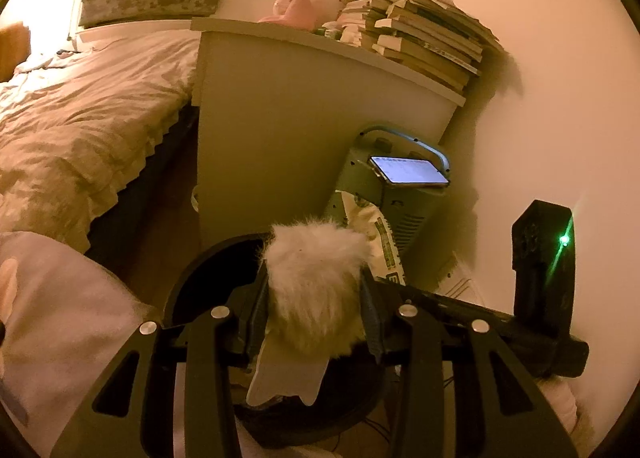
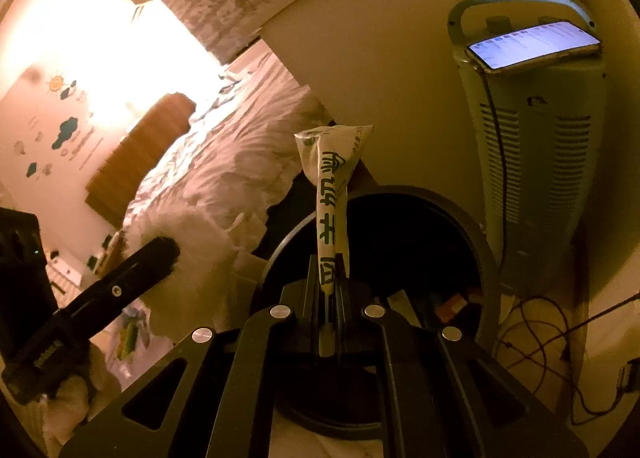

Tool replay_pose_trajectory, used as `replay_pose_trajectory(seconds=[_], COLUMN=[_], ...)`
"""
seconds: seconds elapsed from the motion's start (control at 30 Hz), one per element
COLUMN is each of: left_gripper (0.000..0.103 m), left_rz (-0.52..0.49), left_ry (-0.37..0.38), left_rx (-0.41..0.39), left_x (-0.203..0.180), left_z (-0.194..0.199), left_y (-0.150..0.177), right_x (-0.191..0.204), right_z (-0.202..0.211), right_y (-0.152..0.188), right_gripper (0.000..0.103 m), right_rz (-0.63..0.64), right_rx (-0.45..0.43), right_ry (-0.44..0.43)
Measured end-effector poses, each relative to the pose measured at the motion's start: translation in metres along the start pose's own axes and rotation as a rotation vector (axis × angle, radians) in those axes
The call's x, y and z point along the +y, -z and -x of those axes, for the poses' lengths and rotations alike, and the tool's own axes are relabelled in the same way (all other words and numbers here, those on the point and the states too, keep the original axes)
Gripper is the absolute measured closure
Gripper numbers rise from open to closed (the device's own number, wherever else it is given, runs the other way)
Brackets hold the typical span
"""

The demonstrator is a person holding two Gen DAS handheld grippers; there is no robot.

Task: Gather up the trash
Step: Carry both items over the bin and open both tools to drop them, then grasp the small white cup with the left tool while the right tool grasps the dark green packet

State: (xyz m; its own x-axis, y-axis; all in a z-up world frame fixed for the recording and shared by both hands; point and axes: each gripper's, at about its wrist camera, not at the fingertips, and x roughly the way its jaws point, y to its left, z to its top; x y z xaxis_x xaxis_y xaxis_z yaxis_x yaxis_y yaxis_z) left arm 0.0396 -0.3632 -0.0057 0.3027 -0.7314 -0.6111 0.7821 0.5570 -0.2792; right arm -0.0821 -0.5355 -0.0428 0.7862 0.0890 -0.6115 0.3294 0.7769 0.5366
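Dim bedroom light is glowing over a rumpled bed, and beside it a white cabinet is carrying stacked books. Against the wall a tall heater is holding up a lit phone. Below, a round black bin is gaping open. Over its rim the left gripper is clutching a fluffy white tuft, while the right gripper is clamping tight on a crumpled printed wrapper sticking up above the bin's mouth.

white furry trash, black bin
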Motion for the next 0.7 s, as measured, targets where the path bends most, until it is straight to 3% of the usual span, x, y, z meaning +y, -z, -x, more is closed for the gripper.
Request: replay_pose_trajectory(seconds=[0.13, 0.2, 0.27, 0.37, 0.7], left_gripper=[0.058, 0.051, 0.042, 0.031, 0.028], left_rz=[-0.012, -0.017, -0.02, -0.023, 0.003], left_ry=[0.005, 0.001, 0.0, -0.005, -0.036], left_rx=[-0.005, -0.009, -0.02, -0.05, -0.122], left_x=[-0.005, -0.008, -0.01, -0.012, 0.005], left_z=[0.001, 0.003, 0.007, 0.016, 0.057], left_y=[0.0, 0.0, -0.001, -0.002, -0.002], right_x=[-0.001, -0.001, -0.003, -0.001, 0.024], right_z=[0.001, 0.002, 0.003, 0.007, 0.006], right_y=[-0.001, -0.001, 0.0, 0.0, 0.003], right_gripper=[0.095, 0.082, 0.06, 0.046, 0.034], right_rz=[-0.002, -0.01, -0.024, -0.037, -0.001], right_rx=[0.004, 0.01, 0.006, -0.002, 0.002], right_ry=[0.01, 0.018, 0.02, 0.02, -0.009])
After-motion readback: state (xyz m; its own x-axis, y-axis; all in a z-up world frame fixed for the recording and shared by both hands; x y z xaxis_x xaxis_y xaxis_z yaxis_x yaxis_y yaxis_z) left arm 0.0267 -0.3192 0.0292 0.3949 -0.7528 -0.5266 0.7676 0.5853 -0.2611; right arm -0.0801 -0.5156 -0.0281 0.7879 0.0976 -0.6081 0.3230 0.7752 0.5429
